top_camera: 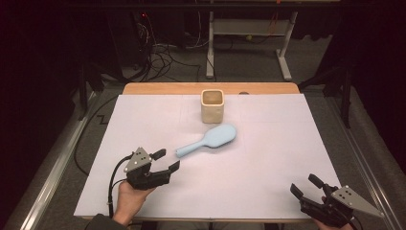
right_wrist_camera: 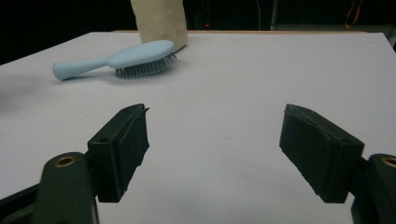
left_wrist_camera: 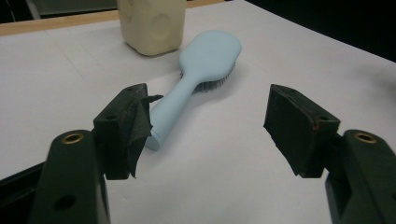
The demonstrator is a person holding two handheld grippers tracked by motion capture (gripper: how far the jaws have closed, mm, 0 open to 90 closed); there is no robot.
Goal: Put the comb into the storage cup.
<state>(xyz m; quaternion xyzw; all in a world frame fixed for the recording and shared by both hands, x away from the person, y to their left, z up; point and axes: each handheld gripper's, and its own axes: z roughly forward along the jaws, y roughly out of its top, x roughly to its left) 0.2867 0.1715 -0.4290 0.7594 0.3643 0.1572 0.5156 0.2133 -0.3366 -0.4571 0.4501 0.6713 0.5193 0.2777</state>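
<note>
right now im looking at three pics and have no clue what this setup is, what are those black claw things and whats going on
There is no robot here. A person holds a hand-held two-jaw gripper in each hand: the left gripper and the right gripper, seen from a camera fixed above the table.

The other two pictures come from small cameras riding on the grippers themselves, so the two black jaws rise from the bottom of each.

On the white-covered table lie a light blue hairbrush, bristles down, and just behind it a cream square cup, standing upright.

Nothing is held. Both grippers have their jaws wide apart. In the left gripper view the brush's handle points toward the left gripper and lies close ahead of it, so a grab at the handle looks likely next. The right gripper waits at the near right corner.
</note>
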